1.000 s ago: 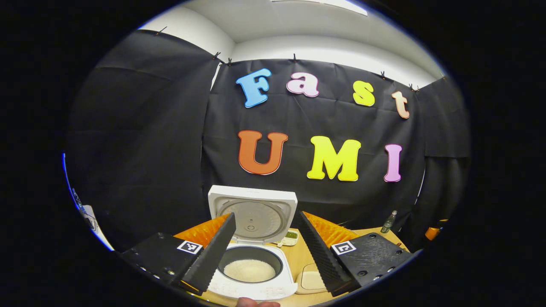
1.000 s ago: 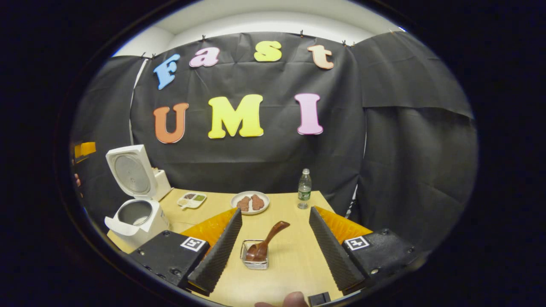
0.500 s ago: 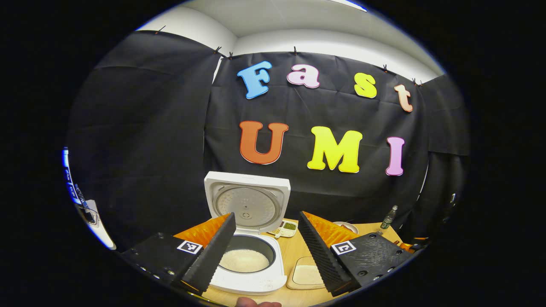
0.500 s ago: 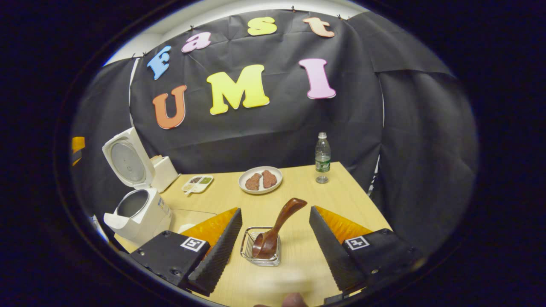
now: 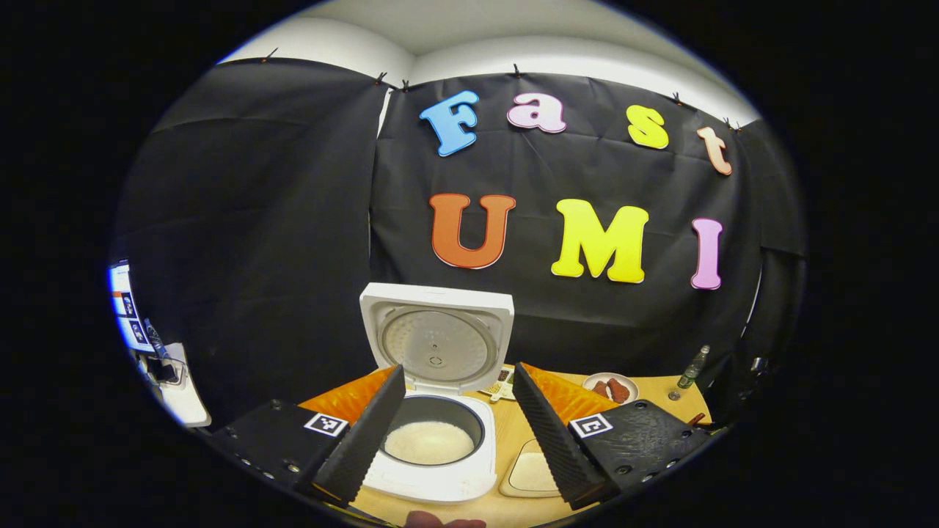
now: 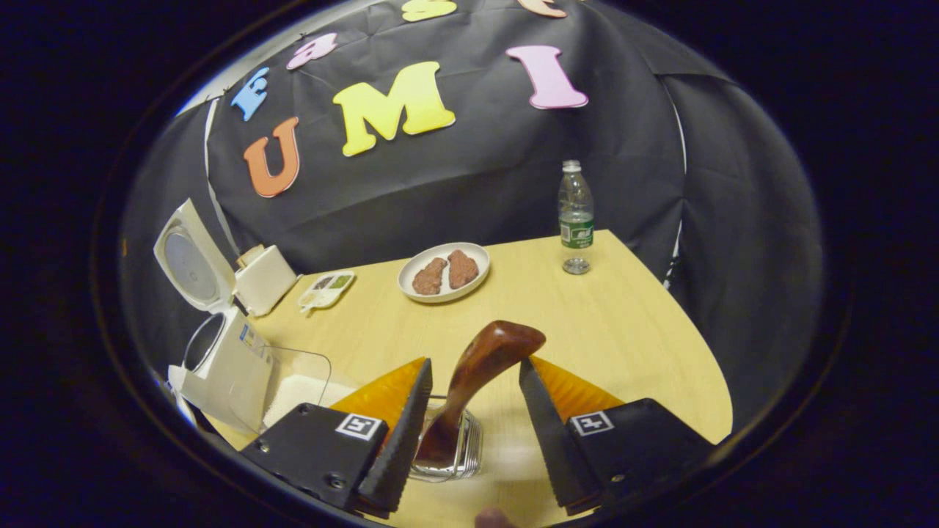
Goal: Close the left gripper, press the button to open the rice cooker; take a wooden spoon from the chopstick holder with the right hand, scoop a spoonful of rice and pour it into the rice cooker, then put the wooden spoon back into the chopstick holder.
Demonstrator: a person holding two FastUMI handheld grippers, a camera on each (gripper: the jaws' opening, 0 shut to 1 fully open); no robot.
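Two changes stand out against half a second ago. In the right gripper view, the right hand-held gripper (image 6: 475, 411) has come down and forward over the chopstick holder (image 6: 449, 451), so the wooden spoon (image 6: 477, 374) now rises between its two fingers instead of standing ahead of them, and the fingers have narrowed somewhat around the handle. They are still spread, with a gap visible on each side of the handle; neither finger presses on it. The spoon's bowl sits down inside the wire holder and its handle leans up and to the right, its rounded end above the fingertips. The holder stands on the wooden surface (image 6: 623, 330), low between the fingers.

In the left gripper view, the left hand-held gripper (image 5: 458, 411) has shifted only slightly; its fingers are spread wide and hold nothing, hovering in front of the rice cooker (image 5: 433, 447). The cooker's lid (image 5: 437, 337) stands open and upright, and white rice lies in the inner pot. A shallow container of rice (image 5: 532, 473) sits just beside the cooker on its right.

Farther back in the right gripper view are a plate (image 6: 444, 273) with two brown pieces, a small divided dish (image 6: 326, 288) and an upright bottle (image 6: 576, 218), well apart from the holder.
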